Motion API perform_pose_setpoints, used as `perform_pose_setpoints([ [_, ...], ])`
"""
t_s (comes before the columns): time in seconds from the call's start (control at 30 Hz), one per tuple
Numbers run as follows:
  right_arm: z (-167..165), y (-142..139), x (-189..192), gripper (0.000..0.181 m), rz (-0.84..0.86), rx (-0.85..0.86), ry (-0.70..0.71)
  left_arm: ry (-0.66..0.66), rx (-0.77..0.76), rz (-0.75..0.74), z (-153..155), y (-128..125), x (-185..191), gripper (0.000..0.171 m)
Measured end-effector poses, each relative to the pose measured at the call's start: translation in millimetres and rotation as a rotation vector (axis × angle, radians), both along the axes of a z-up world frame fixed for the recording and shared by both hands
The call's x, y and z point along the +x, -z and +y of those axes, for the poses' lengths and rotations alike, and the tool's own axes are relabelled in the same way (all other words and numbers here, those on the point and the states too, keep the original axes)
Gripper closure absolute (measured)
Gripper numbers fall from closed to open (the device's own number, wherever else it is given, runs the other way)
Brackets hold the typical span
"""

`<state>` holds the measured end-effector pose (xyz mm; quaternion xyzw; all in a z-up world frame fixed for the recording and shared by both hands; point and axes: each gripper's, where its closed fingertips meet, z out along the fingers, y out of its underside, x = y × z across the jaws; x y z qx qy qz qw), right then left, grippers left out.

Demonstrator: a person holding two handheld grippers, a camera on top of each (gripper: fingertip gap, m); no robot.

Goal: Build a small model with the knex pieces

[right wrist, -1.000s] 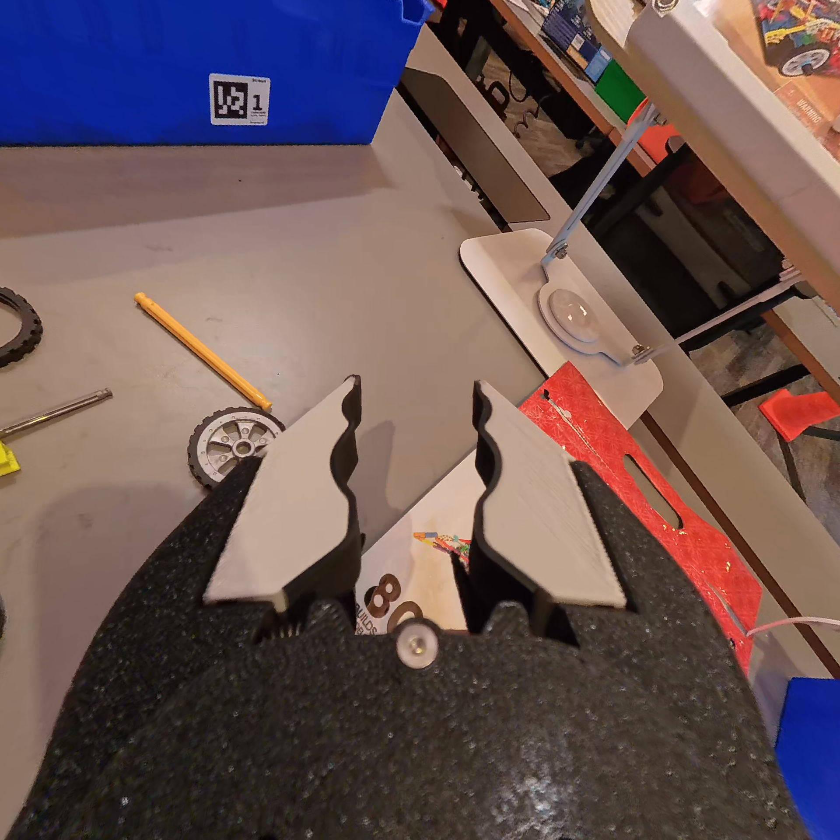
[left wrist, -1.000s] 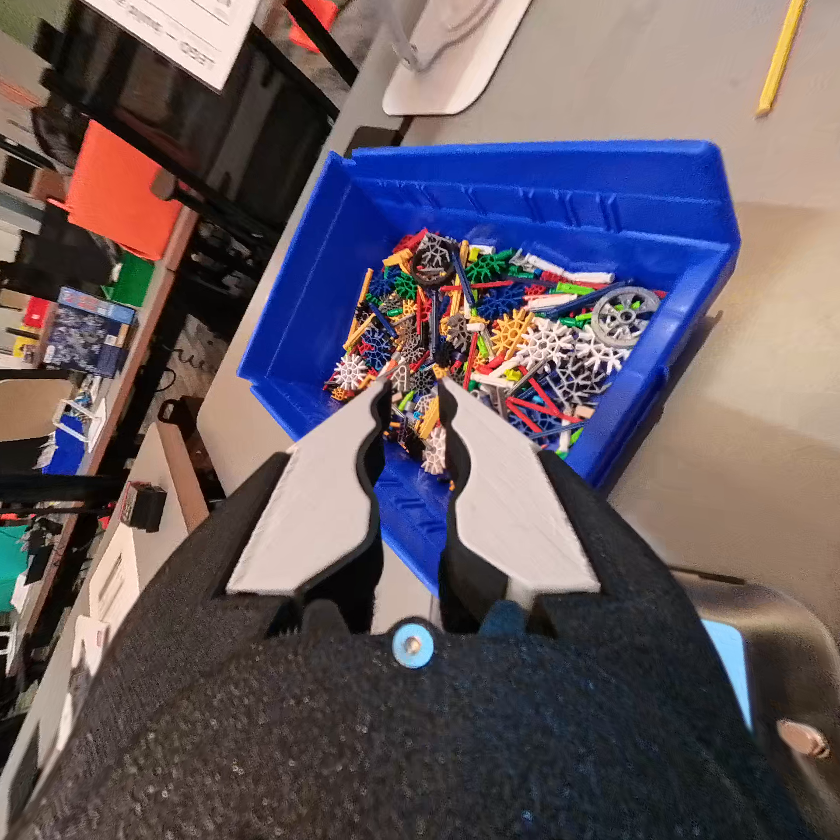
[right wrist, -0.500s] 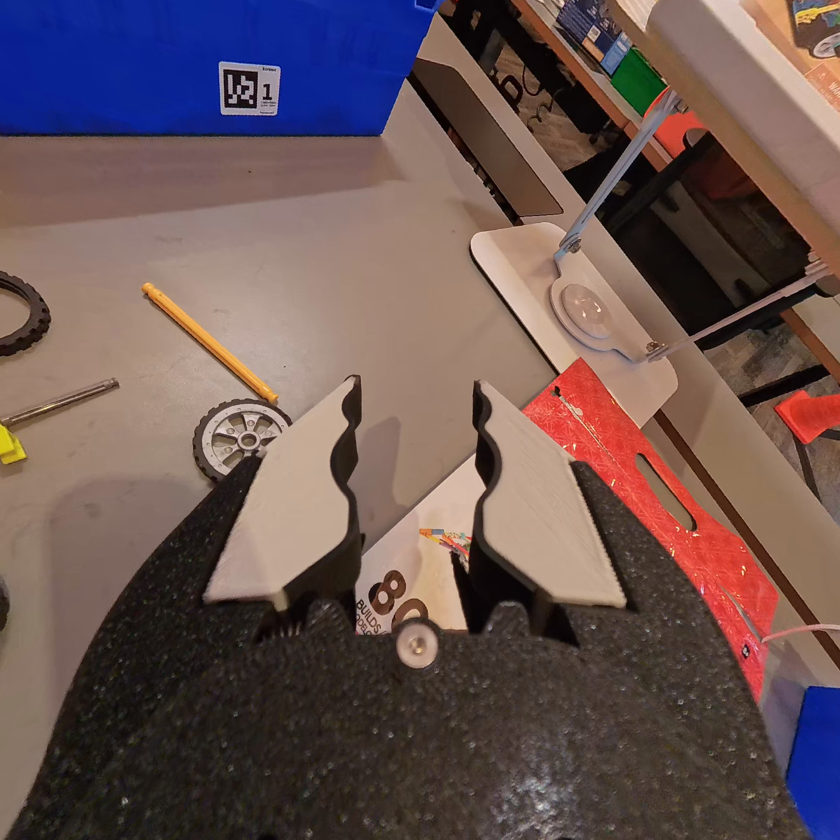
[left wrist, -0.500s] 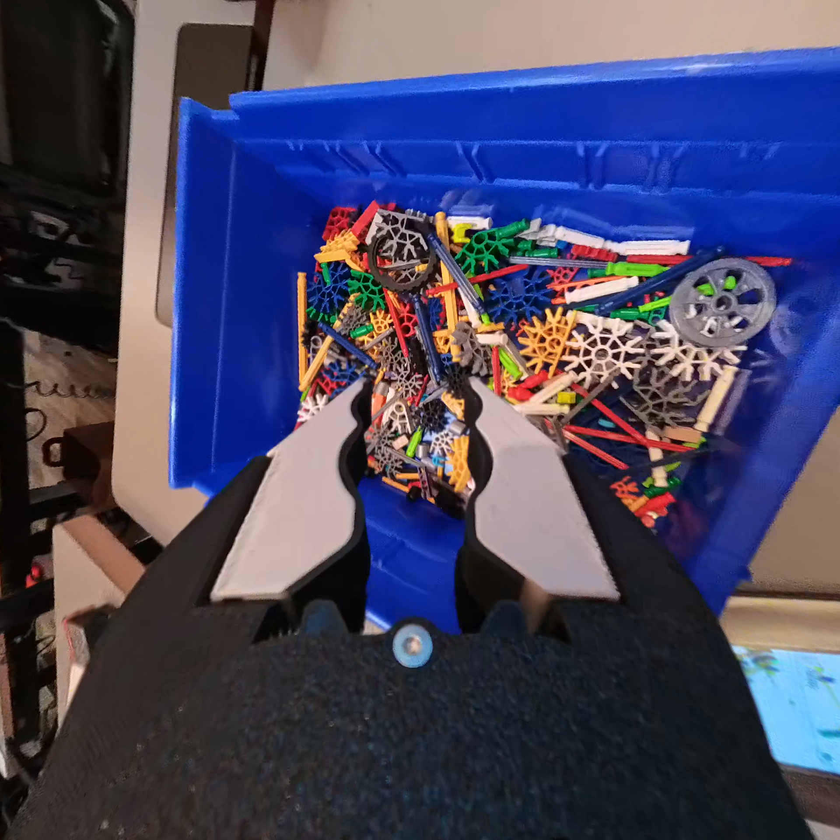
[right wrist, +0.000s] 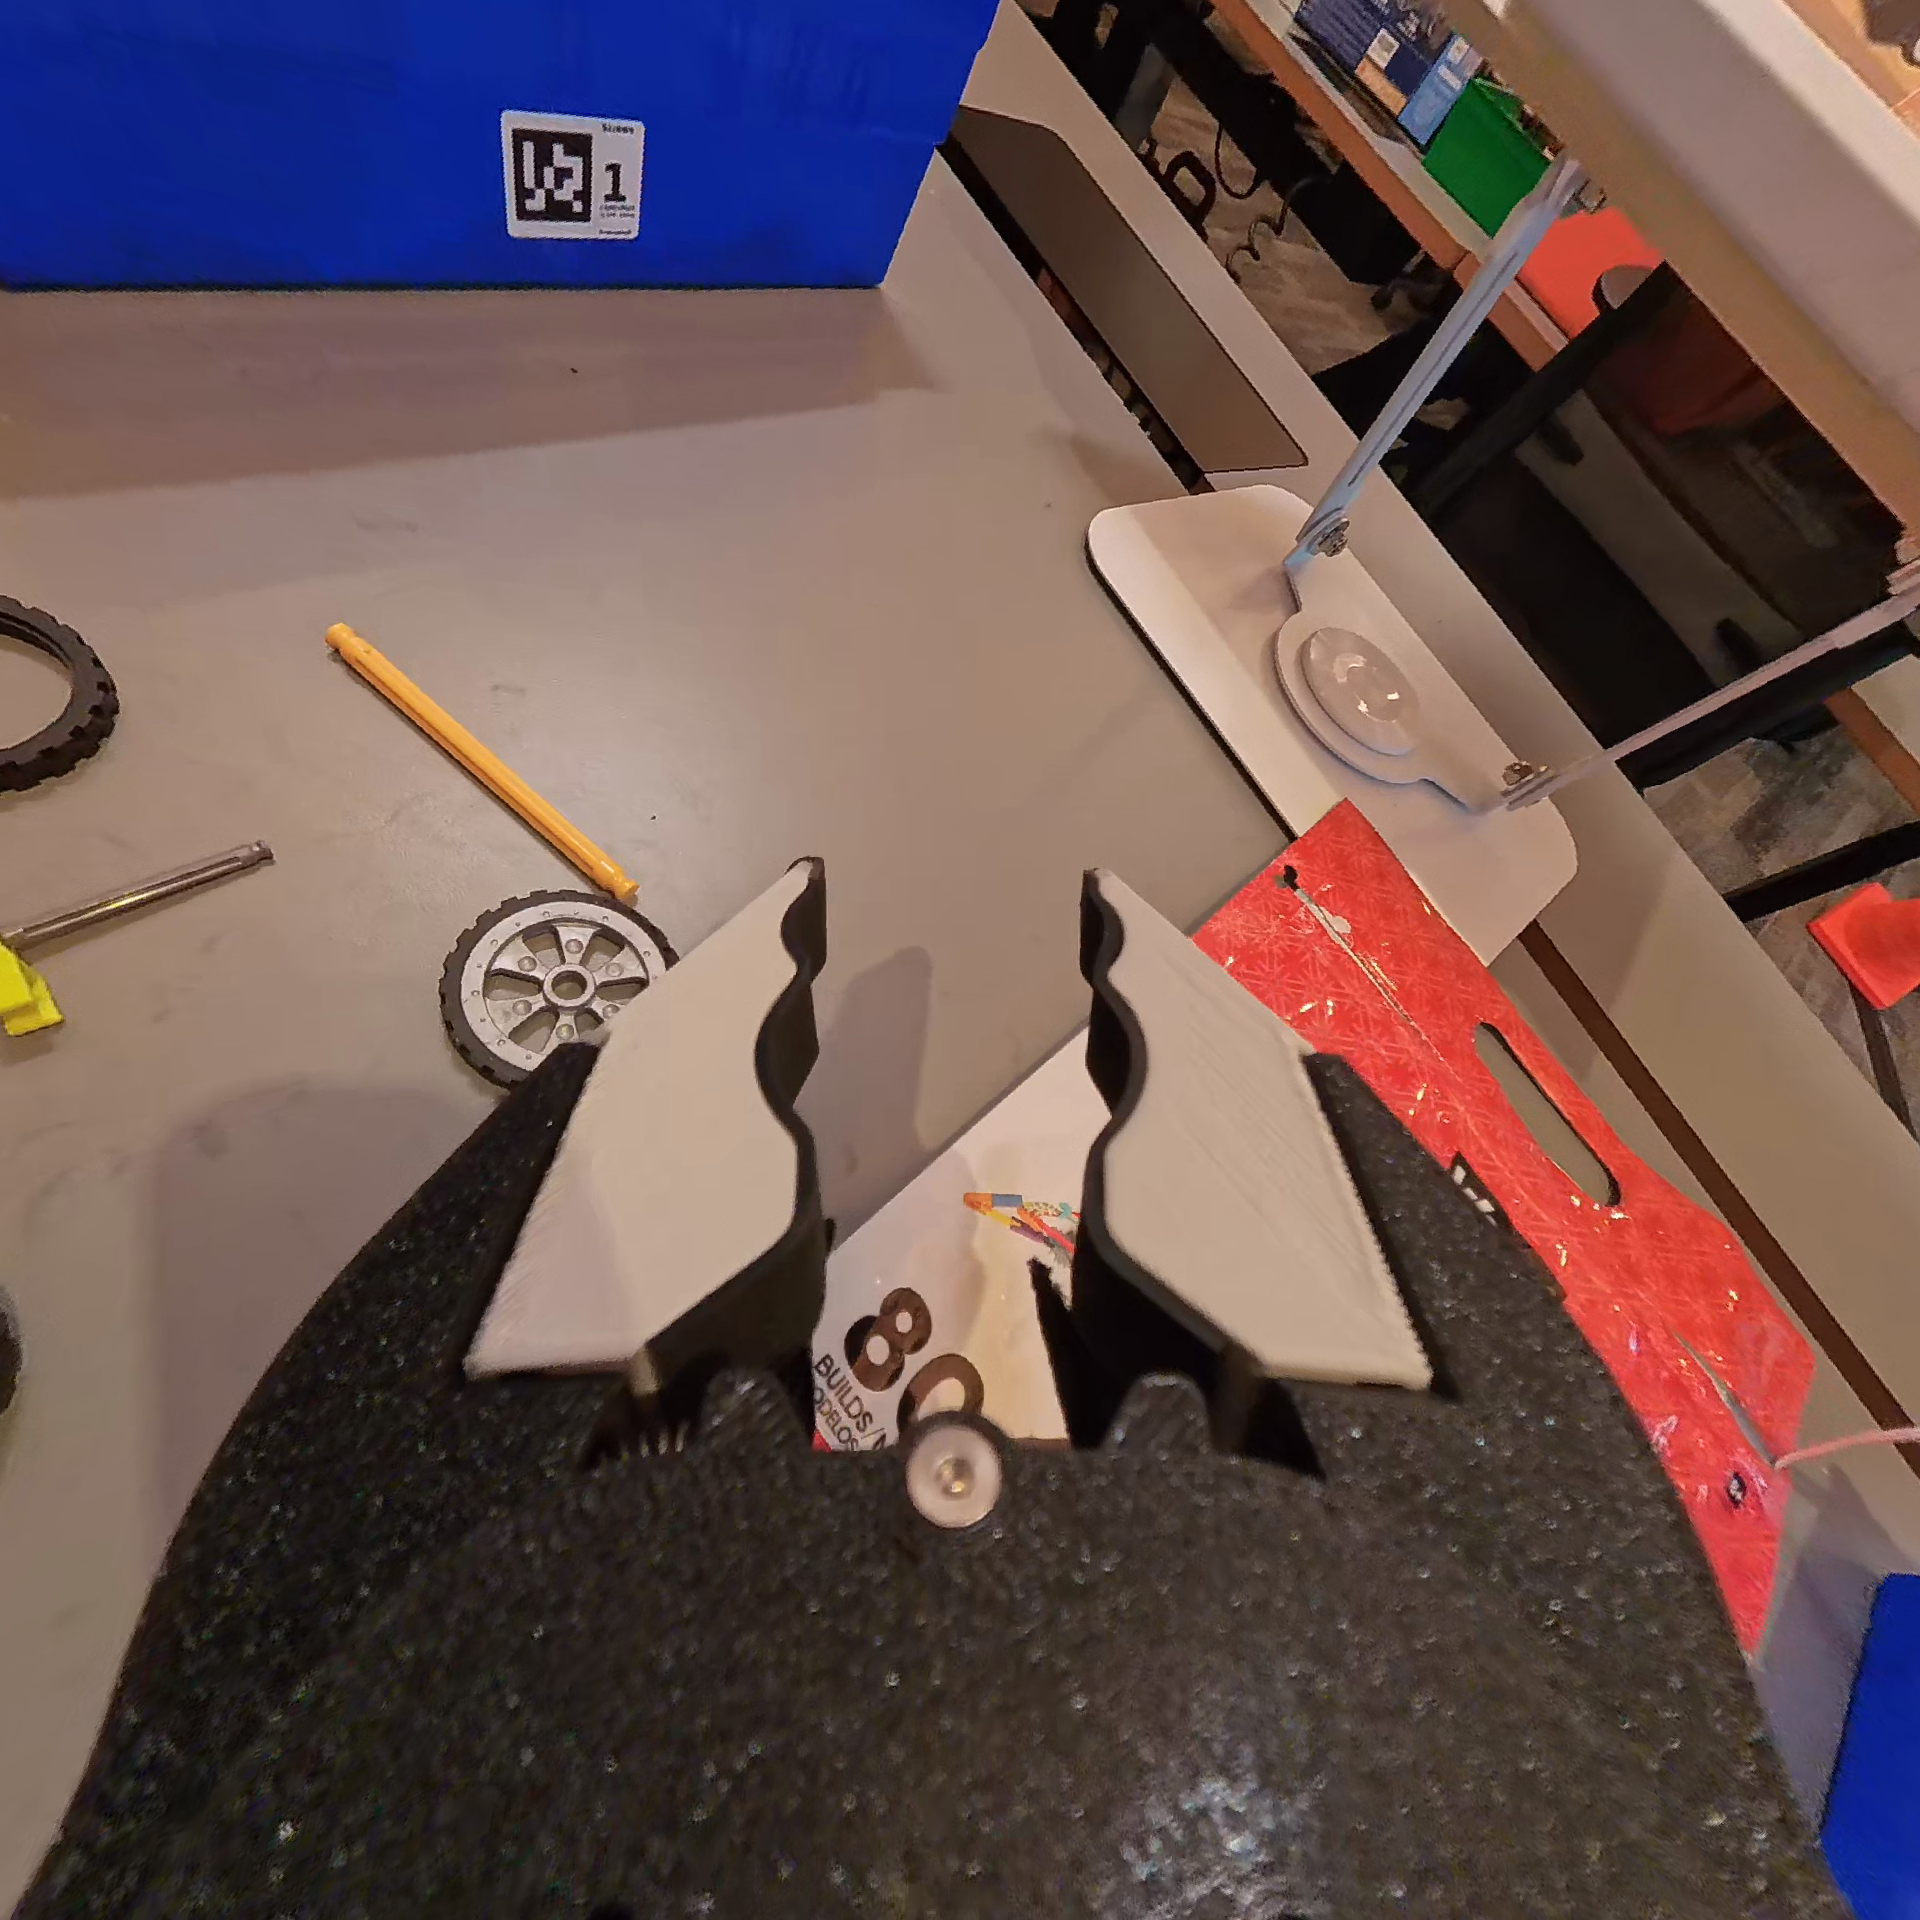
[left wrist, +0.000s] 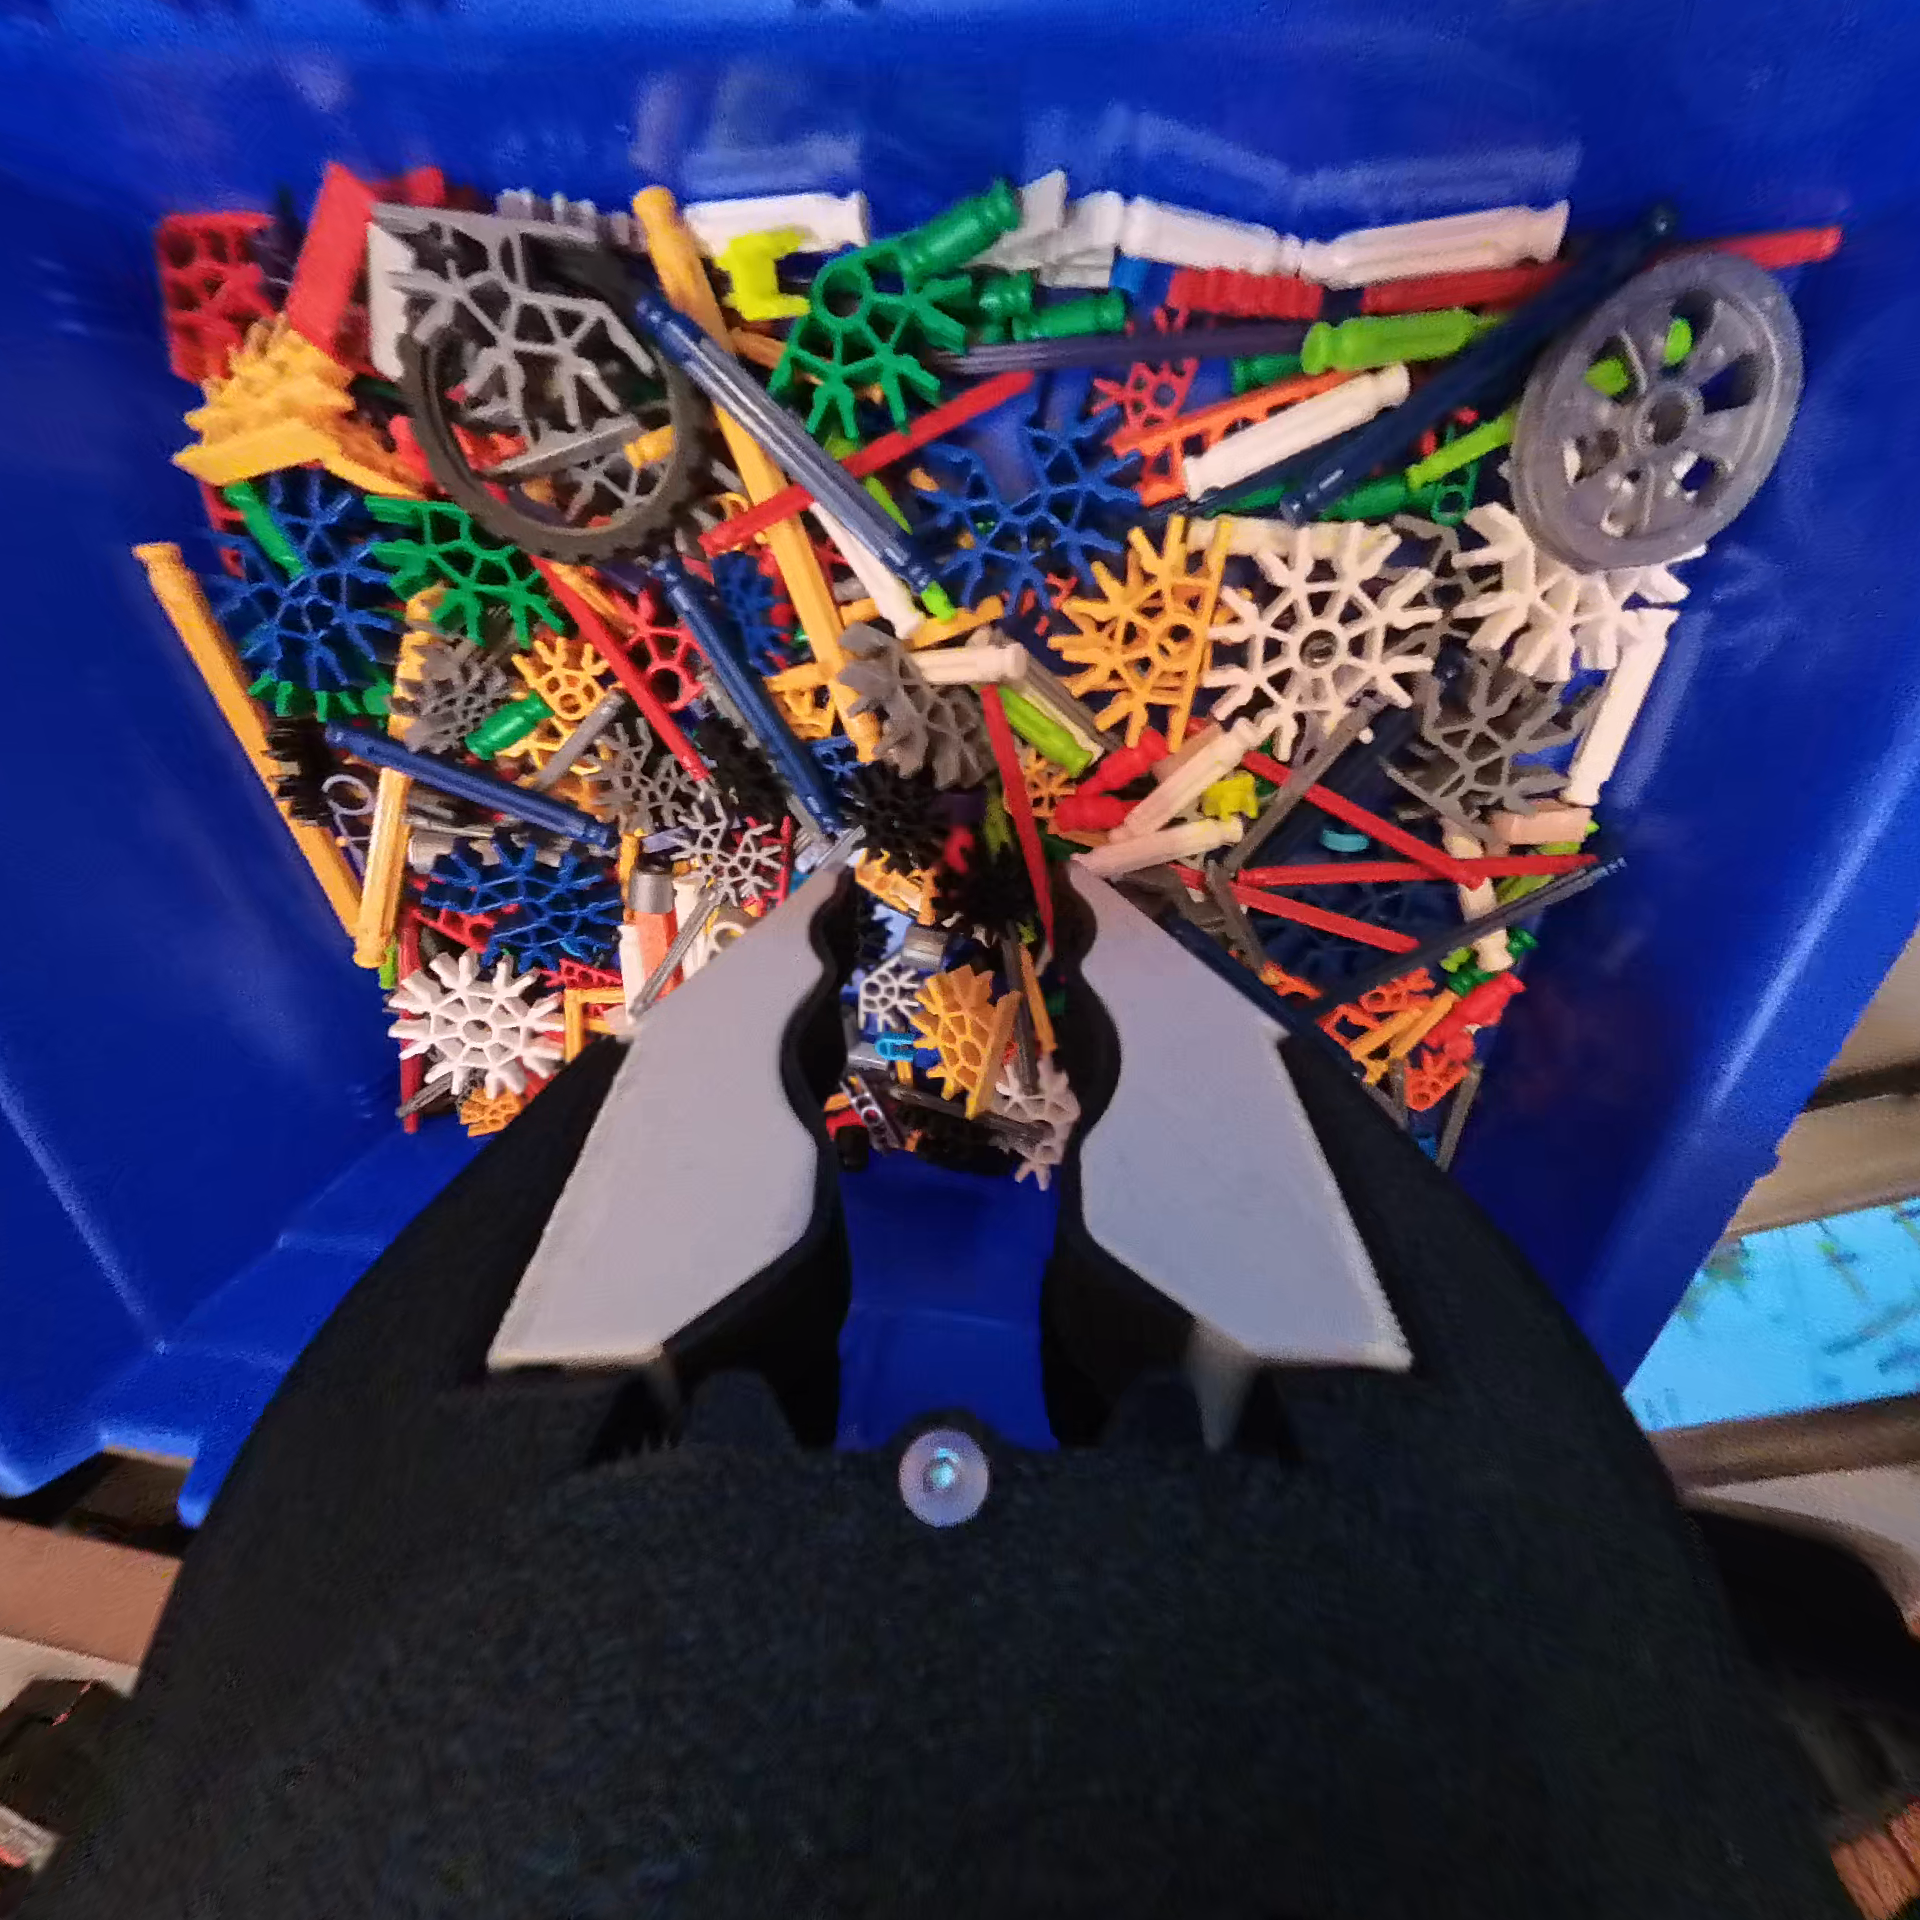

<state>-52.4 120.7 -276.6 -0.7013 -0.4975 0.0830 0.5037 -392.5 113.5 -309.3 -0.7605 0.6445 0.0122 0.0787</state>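
Observation:
My left gripper (left wrist: 956,883) is open and empty, just above a heap of many-coloured construction-toy rods and snowflake connectors (left wrist: 935,644) in a blue bin (left wrist: 156,935). Black spiky connectors (left wrist: 904,810) lie at its fingertips. A grey wheel hub (left wrist: 1652,416) sits at the heap's right, a black tyre ring (left wrist: 551,436) at its left. My right gripper (right wrist: 951,883) is open and empty above the grey table (right wrist: 883,623). A small grey wheel (right wrist: 556,982) and a yellow rod (right wrist: 478,758) lie to its left.
A blue bin with a square code sticker (right wrist: 571,177) stands at the table's back. A black tyre ring (right wrist: 52,696), a metal axle (right wrist: 135,894) and a yellow piece (right wrist: 21,987) lie far left. A red package (right wrist: 1507,1143), a white booklet (right wrist: 956,1247) and a lamp base (right wrist: 1330,665) are right. Left tips to right tips: about 35 centimetres. My right gripper is the nearer one to the small grey wheel (right wrist: 556,982): about 6 centimetres, against 30 centimetres.
My left gripper has moved forward and down into the blue bin, and its fingers have opened wider. My right gripper has barely shifted and stays open.

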Motion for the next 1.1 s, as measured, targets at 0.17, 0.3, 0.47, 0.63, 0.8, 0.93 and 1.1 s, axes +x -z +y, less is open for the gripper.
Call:
perform_pose_setpoints([
  [0.17,-0.2,3.6,0.0,0.132,-0.01,-0.007,-0.004,0.061,-0.05,0.062,-7.8,7.4,10.3,0.137],
  [0.3,0.0,3.4,1.1,0.132,-0.008,-0.007,-0.002,0.069,-0.023,0.107,1.7,8.1,10.0,0.152],
  [0.47,-0.8,2.7,1.1,0.132,-0.006,-0.007,-0.005,0.033,0.146,0.182,34.7,1.3,-3.4,0.15],
  [0.63,-0.4,1.9,2.0,0.132,-0.001,-0.007,-0.003,0.018,0.095,0.084,17.6,-19.6,0.8,0.141],
  [0.8,-0.7,5.3,1.4,0.132,-0.011,-0.014,-0.007,0.101,-0.159,0.069,-46.2,-15.9,6.9,0.143],
  [0.93,-0.9,5.1,1.5,0.132,-0.01,-0.015,-0.007,0.155,-0.296,0.146,-81.1,0.5,2.1,0.148],
  [1.1,-1.6,4.9,1.2,0.132,-0.01,-0.015,-0.01,0.175,-0.231,0.203,-67.8,8.7,-0.9,0.156],
])
